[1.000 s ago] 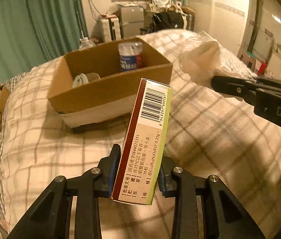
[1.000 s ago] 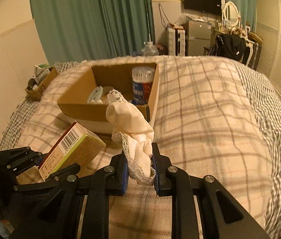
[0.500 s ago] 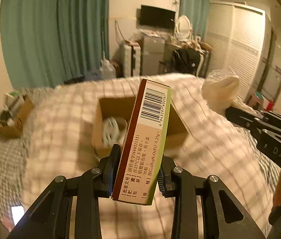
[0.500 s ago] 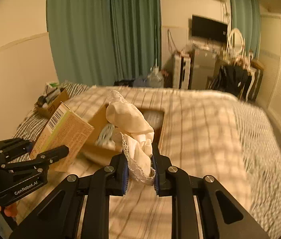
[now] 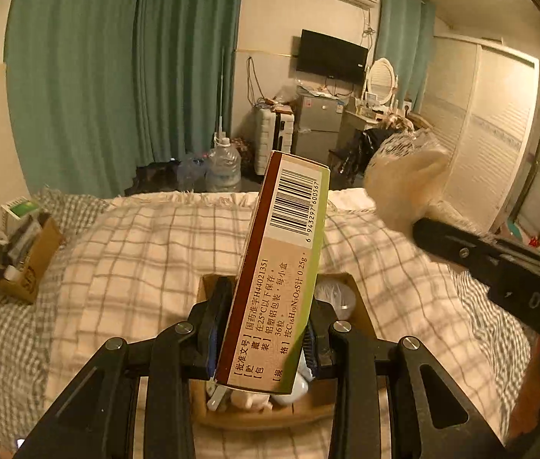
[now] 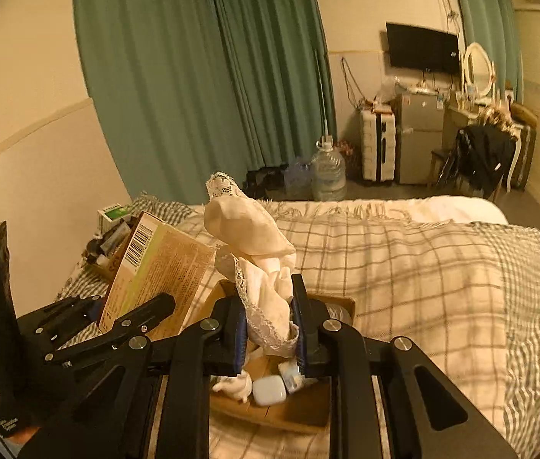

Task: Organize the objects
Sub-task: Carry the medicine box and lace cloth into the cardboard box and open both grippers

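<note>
My left gripper (image 5: 264, 329) is shut on a tall medicine box (image 5: 281, 264) with a barcode, held upright above an open cardboard box (image 5: 361, 306) on the bed. The medicine box also shows in the right wrist view (image 6: 155, 267). My right gripper (image 6: 268, 329) is shut on a cream lace-trimmed cloth (image 6: 254, 237), held over the same cardboard box (image 6: 300, 409). The cloth appears at the right of the left wrist view (image 5: 404, 187). Small white items (image 6: 268, 390) lie inside the box.
A plaid blanket (image 6: 404, 267) covers the bed. A second small cardboard box (image 5: 21, 264) of clutter sits at the bed's left edge. Green curtains, a water jug (image 6: 327, 172), a fridge and a dressing table stand beyond the bed's foot.
Both grippers rose and moved forward over the cardboard box, which now lies directly beneath them. Each keeps its hold on its object.
</note>
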Tool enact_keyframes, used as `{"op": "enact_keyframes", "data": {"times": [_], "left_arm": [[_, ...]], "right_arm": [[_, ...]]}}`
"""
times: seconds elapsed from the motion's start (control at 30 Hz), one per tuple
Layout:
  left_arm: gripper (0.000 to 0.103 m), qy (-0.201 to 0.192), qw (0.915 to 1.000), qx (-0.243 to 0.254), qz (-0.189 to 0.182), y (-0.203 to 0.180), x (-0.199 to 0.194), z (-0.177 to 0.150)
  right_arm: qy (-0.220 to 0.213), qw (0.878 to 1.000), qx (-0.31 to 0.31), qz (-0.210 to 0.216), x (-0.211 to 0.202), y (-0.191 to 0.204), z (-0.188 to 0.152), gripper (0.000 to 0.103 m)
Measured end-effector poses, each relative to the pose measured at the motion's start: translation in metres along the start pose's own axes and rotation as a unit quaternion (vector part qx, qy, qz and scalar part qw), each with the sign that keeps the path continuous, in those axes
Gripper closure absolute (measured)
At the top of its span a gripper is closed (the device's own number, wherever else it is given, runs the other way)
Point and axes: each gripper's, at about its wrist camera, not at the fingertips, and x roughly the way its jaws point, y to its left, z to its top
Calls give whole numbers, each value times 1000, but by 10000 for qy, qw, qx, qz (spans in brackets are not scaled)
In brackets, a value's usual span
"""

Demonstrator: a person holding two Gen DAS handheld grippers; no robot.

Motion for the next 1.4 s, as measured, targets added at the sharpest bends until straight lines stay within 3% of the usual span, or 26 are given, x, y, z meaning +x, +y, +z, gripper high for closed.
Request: {"op": "enact_keyframes", "data": {"times": [0.13,0.27,0.43,0.63,0.77,0.9,0.93,1.03,1.2,1.27,1.33,1.4], "left_arm": [[70,188,9998,97,31,3,38,-11],[70,615,9979,179,83,8,81,-37],[70,959,9951,212,138,13,115,-56],[69,1231,9919,216,209,9,132,-72],[69,1208,9918,286,299,12,135,-74],[68,1209,9923,197,158,12,133,-71],[66,1211,9923,199,142,14,133,-70],[47,1078,9937,250,151,11,126,-66],[41,939,9948,311,241,7,112,-54],[24,817,9959,273,275,7,104,-47],[16,693,9969,223,297,8,96,-41],[13,558,9979,152,305,9,86,-34]], "right_arm": [[317,9995,12,37,46,-6,-12,85],[754,9971,-39,-86,99,-13,-39,85],[1170,9931,-89,-80,141,-25,-62,85],[1401,9899,-203,38,157,-28,-72,84],[1447,9893,-161,33,163,-25,-78,82],[1441,9894,-176,-12,160,-24,-79,73],[1413,9898,-170,-26,159,-25,-77,68],[1255,9921,-55,-60,148,-29,-72,53],[1098,9936,43,-256,133,-33,-58,53],[961,9949,49,-302,124,-32,-51,50],[807,9961,101,-350,115,-34,-46,32],[601,9969,187,-465,101,-36,-39,26]]}}
